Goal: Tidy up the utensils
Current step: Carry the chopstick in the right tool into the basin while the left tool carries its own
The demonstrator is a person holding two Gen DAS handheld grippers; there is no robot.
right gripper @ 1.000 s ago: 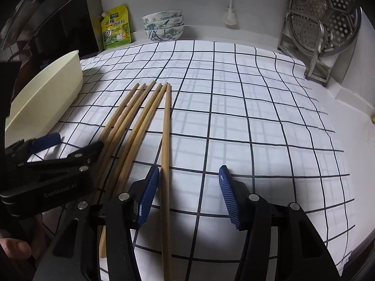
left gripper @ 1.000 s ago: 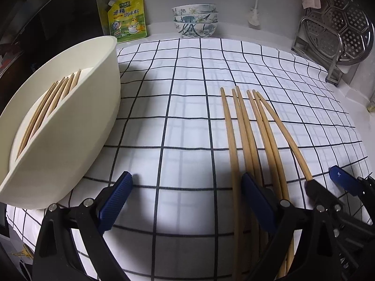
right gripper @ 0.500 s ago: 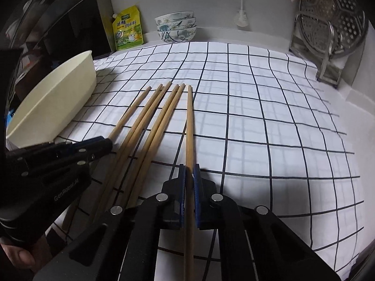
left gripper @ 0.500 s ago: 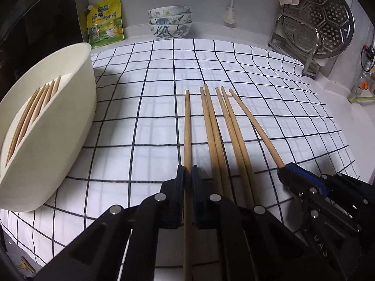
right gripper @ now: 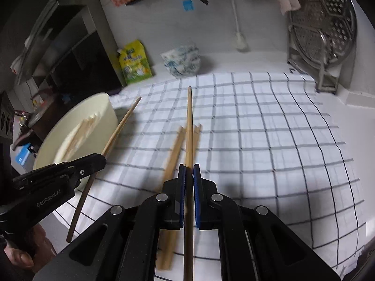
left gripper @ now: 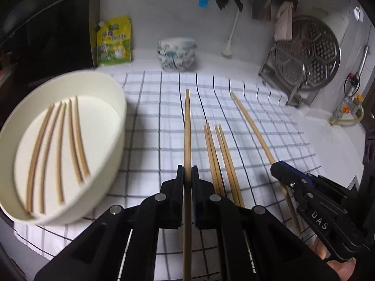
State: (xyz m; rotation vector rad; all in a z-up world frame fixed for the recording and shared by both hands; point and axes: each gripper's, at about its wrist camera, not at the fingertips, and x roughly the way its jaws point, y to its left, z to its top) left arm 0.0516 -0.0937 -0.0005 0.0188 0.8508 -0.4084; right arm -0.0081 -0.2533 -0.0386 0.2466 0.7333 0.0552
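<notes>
The left gripper [left gripper: 187, 175] pinches one long wooden chopstick [left gripper: 187, 126]; the right gripper [right gripper: 189, 178] likewise clamps another wooden chopstick [right gripper: 189, 121].

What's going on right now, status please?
Left tool shut on one chopstick; right tool shut on another. Four loose chopsticks on cloth. Tray unobstructed.
</notes>
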